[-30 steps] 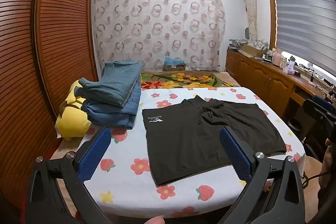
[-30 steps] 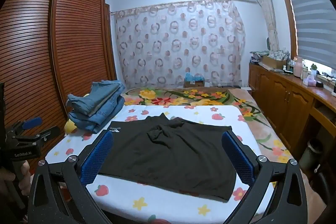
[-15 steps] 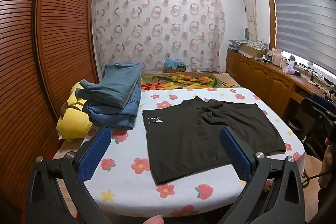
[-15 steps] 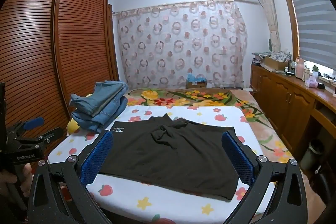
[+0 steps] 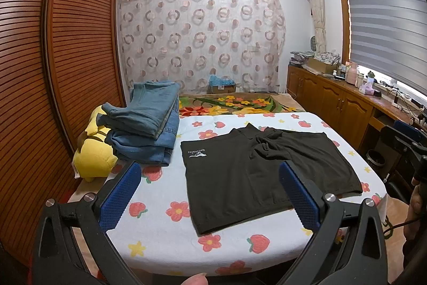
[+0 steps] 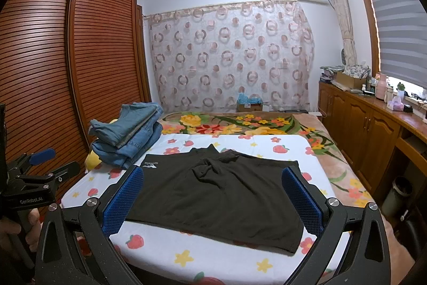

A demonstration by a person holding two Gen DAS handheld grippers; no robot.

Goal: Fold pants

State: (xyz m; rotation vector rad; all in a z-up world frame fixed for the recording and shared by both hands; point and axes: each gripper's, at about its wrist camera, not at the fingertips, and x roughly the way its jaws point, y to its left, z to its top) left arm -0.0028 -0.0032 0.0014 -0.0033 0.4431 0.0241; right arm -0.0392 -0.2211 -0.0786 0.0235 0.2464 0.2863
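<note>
Black fabric shorts with a small white logo point(image 5: 256, 172) spread flat at centre frame on the white sheet printed with flowers and strawberries point(image 5: 160, 226). Left gripper point(image 5: 210, 194) low in frame, blue-padded fingers point(image 5: 120, 194) released wide, grasping nothing. Right gripper point(image 6: 213, 200) likewise spread, empty. Stack of folded blue denim jeans point(image 5: 149, 122) at left. Small cardboard box point(image 5: 221, 87) at upper centre, blue plastic bundled inside.
</note>
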